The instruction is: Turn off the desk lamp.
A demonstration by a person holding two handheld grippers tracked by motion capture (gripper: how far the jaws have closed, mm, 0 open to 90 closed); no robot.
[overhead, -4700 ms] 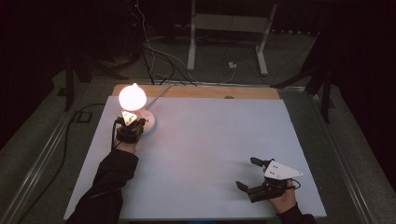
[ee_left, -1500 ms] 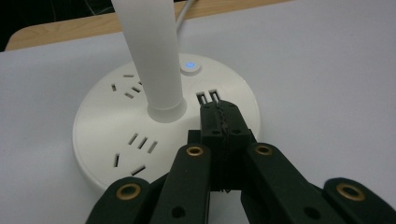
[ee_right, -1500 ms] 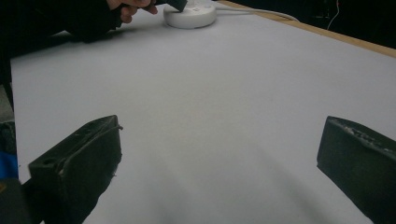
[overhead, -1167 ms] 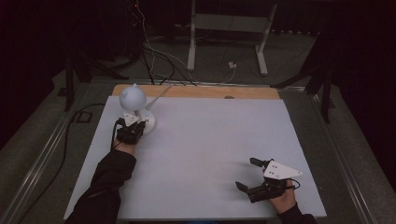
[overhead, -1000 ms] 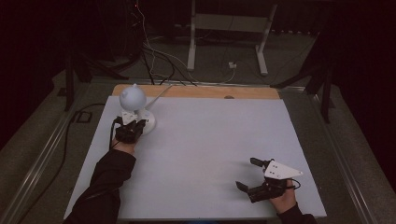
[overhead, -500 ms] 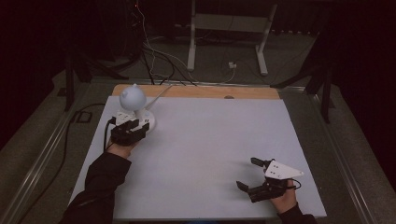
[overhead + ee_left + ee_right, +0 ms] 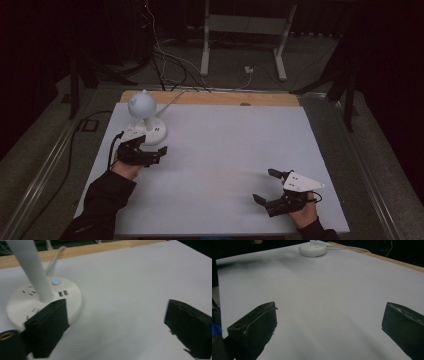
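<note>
Since the earliest picture the lamp (image 7: 143,107) has gone dark: its round head glowed then and is now dull grey, and the left gripper (image 7: 152,153), which sat close against the lamp's base (image 7: 45,302), has backed off toward the near side. Its jaws have just been opening, and they now stand wide apart with nothing between them, one jaw in front of the near edge of the base and the other over bare worktop (image 7: 235,150). The lamp stands at the far left of the worktop, upright, its cord running off the far edge, and a small button (image 7: 56,281) on the base shows a blue light. I judge the step in hand to be the retreat after pressing that button; done well, the hand draws straight back and a little up so neither jaw clips the base or the stem (image 7: 35,272), which would tip a light lamp. The right gripper (image 7: 265,187) lies at the near right, well apart from the lamp, jaws wide and empty, just where it was earlier.
</note>
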